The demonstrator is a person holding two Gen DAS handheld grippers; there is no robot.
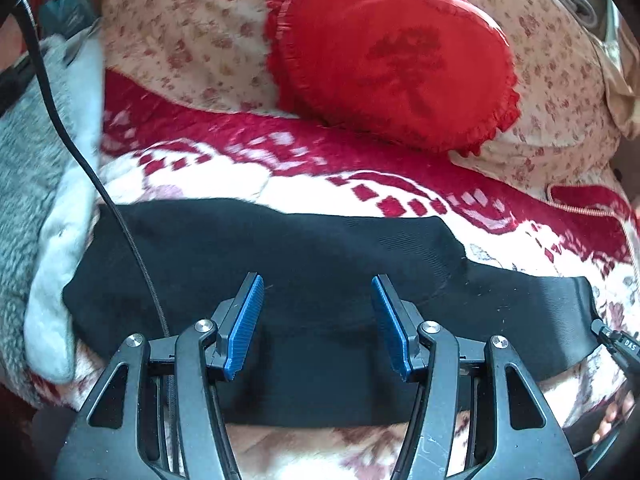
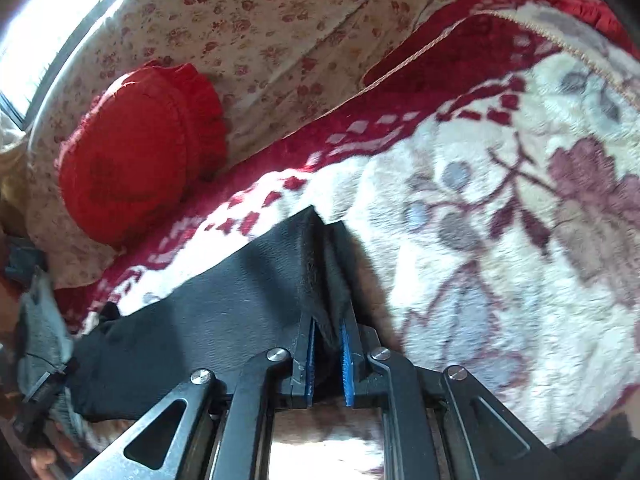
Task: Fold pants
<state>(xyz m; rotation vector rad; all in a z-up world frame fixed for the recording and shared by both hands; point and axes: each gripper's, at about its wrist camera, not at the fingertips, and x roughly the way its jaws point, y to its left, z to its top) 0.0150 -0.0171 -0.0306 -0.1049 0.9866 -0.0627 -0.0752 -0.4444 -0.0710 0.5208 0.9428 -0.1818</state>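
The black pants lie flat across a red-and-white blanket, stretching left to right in the left wrist view. My left gripper is open just above their middle and holds nothing. In the right wrist view my right gripper is shut on a bunched corner of the pants, which trail off to the left. The right gripper's tip also shows at the right end of the pants in the left wrist view.
A round red frilled cushion leans on a floral pillow behind the pants. A grey fleece lies at the left. A black cable crosses the pants' left part. The blanket extends right.
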